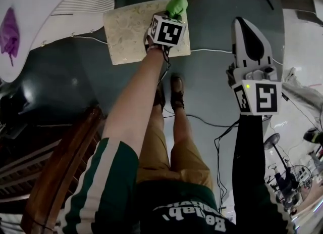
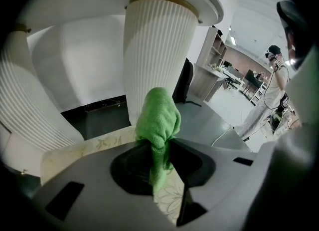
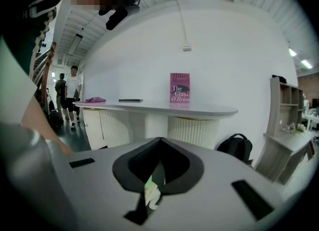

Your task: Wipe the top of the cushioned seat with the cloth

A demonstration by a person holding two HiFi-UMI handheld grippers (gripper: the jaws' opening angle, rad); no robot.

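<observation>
The green cloth point(image 1: 176, 4) is bunched up, and my left gripper point(image 1: 174, 13) is shut on it over the far right edge of the cream patterned cushioned seat point(image 1: 130, 30). In the left gripper view the green cloth point(image 2: 158, 120) sticks up from between the shut jaws of my left gripper point(image 2: 159, 147), with the cushioned seat point(image 2: 84, 147) just below. My right gripper point(image 1: 243, 25) is held off to the right over the dark floor, away from the seat. In its own view my right gripper point(image 3: 159, 141) has its jaws together with nothing in them.
A white counter with ribbed bases point(image 1: 81, 0) curves round the seat's far side; a purple cloth point(image 1: 9, 30) lies on it. Wooden furniture point(image 1: 60, 177) stands at lower left. Cables point(image 1: 212, 51) cross the floor. The person's legs point(image 1: 174, 127) stand by the seat. A backpack point(image 3: 240, 147) leans by a counter.
</observation>
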